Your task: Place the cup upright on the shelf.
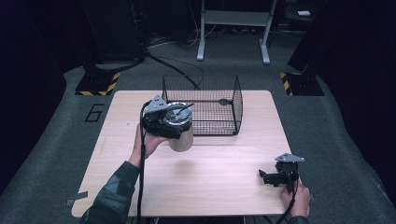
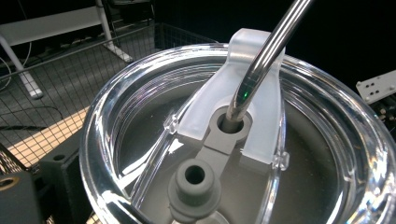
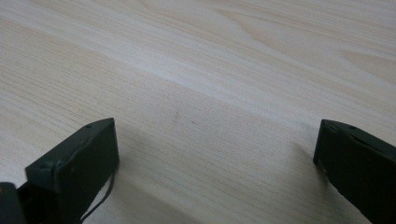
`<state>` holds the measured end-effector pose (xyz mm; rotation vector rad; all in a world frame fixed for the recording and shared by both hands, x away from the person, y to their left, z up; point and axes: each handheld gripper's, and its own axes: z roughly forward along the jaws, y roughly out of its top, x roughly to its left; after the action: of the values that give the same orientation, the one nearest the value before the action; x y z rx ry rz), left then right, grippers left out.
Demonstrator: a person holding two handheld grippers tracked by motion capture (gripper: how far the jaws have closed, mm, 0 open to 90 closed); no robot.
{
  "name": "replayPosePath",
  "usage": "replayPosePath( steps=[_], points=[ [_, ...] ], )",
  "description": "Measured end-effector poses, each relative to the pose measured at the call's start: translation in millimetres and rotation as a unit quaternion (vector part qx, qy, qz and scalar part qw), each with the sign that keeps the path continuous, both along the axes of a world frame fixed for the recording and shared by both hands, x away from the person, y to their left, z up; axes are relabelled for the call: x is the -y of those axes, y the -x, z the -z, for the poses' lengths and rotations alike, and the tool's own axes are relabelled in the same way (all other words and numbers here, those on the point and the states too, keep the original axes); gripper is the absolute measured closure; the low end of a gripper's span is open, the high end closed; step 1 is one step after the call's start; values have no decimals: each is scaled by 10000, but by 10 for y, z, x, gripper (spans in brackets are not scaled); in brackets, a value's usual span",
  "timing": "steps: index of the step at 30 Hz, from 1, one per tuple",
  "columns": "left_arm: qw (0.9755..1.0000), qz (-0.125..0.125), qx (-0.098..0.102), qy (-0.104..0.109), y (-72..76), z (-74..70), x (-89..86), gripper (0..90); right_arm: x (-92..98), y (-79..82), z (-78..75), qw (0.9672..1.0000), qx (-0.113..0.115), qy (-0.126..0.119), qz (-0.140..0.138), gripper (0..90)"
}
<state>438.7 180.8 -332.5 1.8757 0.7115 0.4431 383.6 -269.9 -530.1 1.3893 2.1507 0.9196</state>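
A steel tumbler (image 1: 182,136) with a clear lid (image 2: 140,93) and a metal straw (image 2: 266,56) is held at the table's back left, just in front of the wire basket (image 1: 205,105). My left gripper (image 1: 164,120) grips it at the rim from the left side, shut on it. One black finger (image 2: 58,175) presses against the lid's edge in the left gripper view. The straw passes through a grey plug in the lid. My right gripper (image 1: 273,177) rests on the wooden table (image 1: 215,177) near the front right, open, with bare wood between its fingers (image 3: 74,163).
The black wire basket stands open-topped at the back middle of the table, with a small dark object (image 1: 224,101) inside. Beyond the table are a white desk frame (image 1: 233,28) and yellow-black striped stand bases (image 1: 98,84) on the grey floor.
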Motion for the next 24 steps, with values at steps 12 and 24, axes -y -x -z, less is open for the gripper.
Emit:
replayPosePath(
  steps=[12,24],
  points=[
    [9998,-60,185,-47,-165,-193,92,36,2,-2,0,10000,8,8,-11,0],
    [9994,-188,232,-156,-444,-293,194,36,3,-1,0,10000,10,10,-14,0]
  ],
)
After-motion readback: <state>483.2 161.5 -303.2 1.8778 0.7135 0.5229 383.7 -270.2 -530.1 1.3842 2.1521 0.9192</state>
